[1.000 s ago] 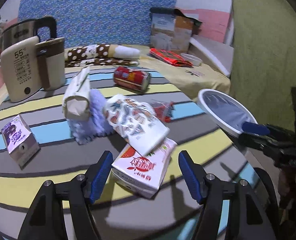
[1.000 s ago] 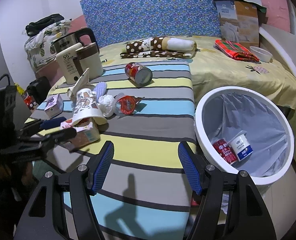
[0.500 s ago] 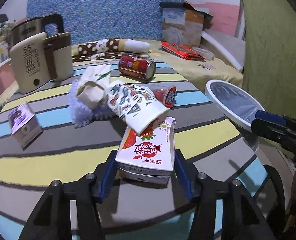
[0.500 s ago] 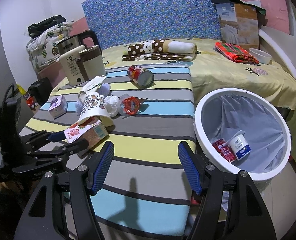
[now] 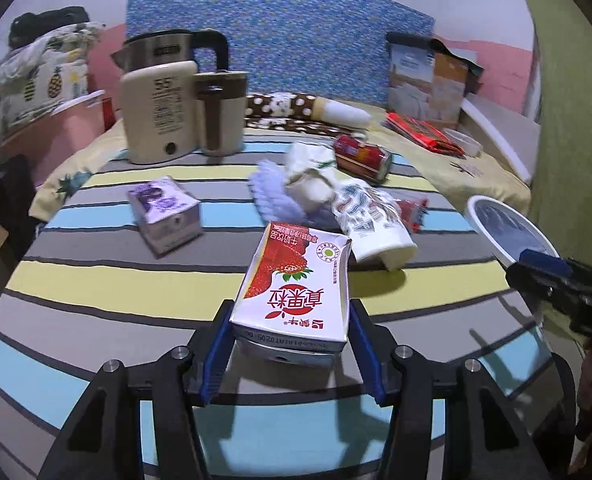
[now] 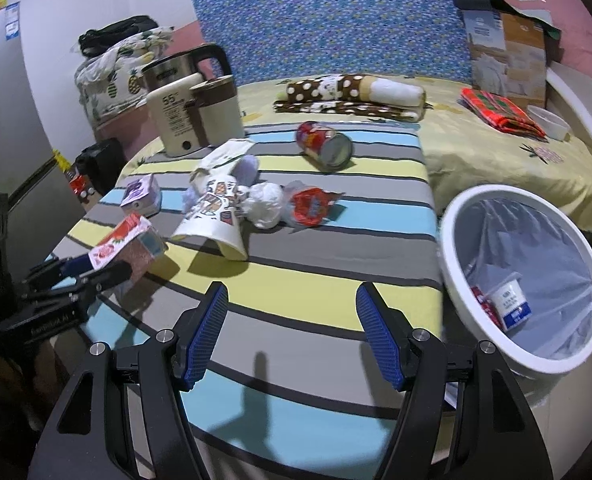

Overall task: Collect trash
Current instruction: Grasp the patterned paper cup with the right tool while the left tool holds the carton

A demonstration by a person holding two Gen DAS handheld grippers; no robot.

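I am clamping my left gripper (image 5: 292, 354) on the strawberry milk carton (image 5: 296, 292) just above the striped table (image 5: 96, 280), while my right gripper (image 6: 292, 336) is hovering wide and empty beside the white bin (image 6: 455, 280).

The right gripper (image 6: 292, 332) gapes over the striped table (image 6: 315, 264); the white bin (image 6: 455, 280) sits at three o'clock, the left gripper (image 6: 92, 270) clamping a strawberry carton (image 6: 126, 246) at nine.

kettle (image 5: 158, 118), polka-dot blanket (image 6: 347, 94), striped cloth (image 6: 335, 292)
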